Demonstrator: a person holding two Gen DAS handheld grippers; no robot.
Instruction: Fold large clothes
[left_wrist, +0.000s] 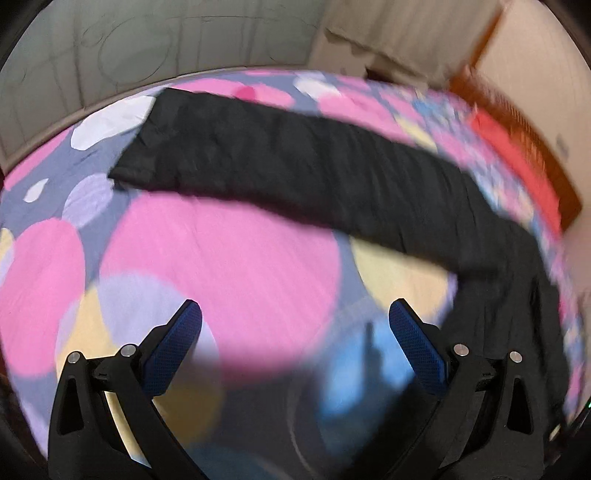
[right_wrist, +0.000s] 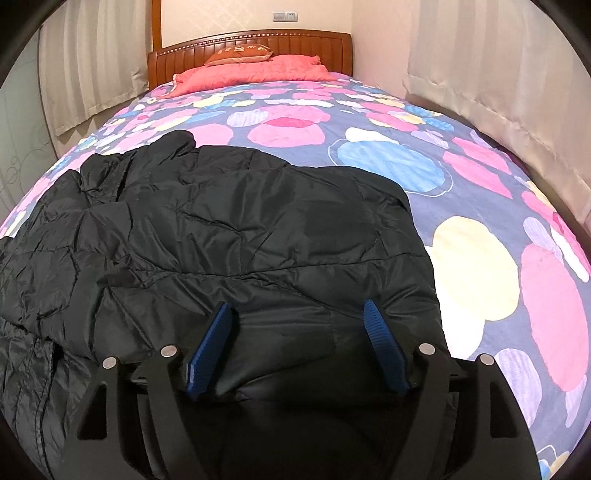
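black puffer jacket (right_wrist: 236, 236) spread on patterned bedsheet (right_wrist: 476, 258), sleeve (left_wrist: 280, 166) stretched long across bed, left gripper (left_wrist: 295, 314) wide apart, empty, right gripper (right_wrist: 297, 310) parted over jacket, gripping nothing

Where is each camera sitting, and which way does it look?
Left wrist view: sits on the left claw, looking down across the bed sheet at a stretched black sleeve; its open blue fingers show.
Right wrist view: sits on the right claw, facing the headboard over the black jacket; open fingers show.
Both share jacket and sheet.
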